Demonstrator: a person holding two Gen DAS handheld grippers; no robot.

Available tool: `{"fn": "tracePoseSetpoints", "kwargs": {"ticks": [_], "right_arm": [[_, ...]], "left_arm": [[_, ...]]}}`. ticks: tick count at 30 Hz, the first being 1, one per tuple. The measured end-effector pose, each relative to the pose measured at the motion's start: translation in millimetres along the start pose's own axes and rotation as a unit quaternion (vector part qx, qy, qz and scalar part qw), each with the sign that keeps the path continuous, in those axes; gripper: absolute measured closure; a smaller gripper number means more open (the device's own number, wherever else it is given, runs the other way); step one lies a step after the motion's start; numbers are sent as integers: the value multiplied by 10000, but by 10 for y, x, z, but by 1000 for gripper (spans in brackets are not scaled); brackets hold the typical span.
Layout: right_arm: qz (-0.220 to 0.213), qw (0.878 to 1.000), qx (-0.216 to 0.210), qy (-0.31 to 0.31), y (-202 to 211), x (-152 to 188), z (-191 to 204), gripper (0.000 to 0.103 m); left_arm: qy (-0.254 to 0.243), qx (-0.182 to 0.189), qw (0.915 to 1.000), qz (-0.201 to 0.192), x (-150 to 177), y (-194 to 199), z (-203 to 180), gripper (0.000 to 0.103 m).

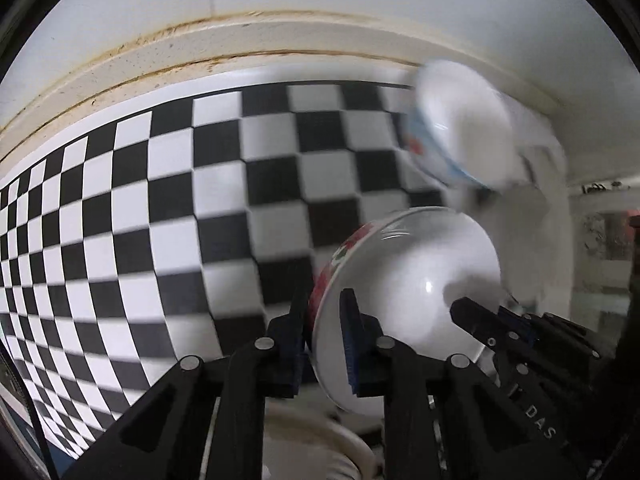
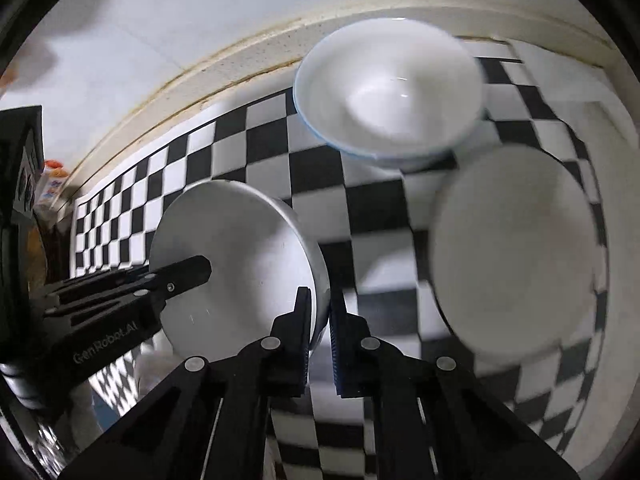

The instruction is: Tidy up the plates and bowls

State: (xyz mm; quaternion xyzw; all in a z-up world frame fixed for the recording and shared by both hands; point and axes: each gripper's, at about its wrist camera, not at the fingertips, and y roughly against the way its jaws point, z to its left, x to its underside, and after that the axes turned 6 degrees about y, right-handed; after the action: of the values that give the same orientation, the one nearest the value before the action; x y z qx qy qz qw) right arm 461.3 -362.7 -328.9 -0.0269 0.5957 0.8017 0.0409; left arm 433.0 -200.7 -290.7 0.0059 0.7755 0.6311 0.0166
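Left wrist view: the left gripper [image 1: 324, 336] has its jaws closed on the rim of a white bowl [image 1: 404, 292] with a red flower pattern outside, one finger inside and one outside, the bowl held tilted above the checkered bench [image 1: 160, 200]. The right gripper [image 1: 516, 336] reaches into the same bowl from the right. Behind, a blue-rimmed bowl [image 1: 452, 136] appears blurred near the wall.

Right wrist view: the right gripper [image 2: 320, 328] has its jaws nearly closed on the opposite rim of the held bowl [image 2: 240, 256]; the left gripper [image 2: 176, 276] enters from the left. The blue-rimmed bowl [image 2: 388, 92] rests on the bench [image 2: 360, 216], with a white plate [image 2: 516, 248] just beside it.
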Motion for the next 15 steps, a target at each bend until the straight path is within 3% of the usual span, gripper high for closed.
{"fn": "tracePoseSetpoints", "kwargs": {"ticks": [4, 6, 10, 15], "right_arm": [[37, 10000, 24, -59, 294, 479, -185, 93], [95, 9998, 87, -133, 396, 767, -320, 93], [236, 9991, 182, -302, 451, 1230, -582, 93], [420, 9969, 300, -597, 296, 1526, -878, 93]], "left_arm": [[-336, 144, 9993, 4, 530, 157, -384, 89], [-461, 244, 9986, 114, 613, 126, -520, 89], [-538, 430, 9961, 544, 867, -172, -708, 89], [-704, 312, 9935, 833, 1065, -478, -887, 89]]}}
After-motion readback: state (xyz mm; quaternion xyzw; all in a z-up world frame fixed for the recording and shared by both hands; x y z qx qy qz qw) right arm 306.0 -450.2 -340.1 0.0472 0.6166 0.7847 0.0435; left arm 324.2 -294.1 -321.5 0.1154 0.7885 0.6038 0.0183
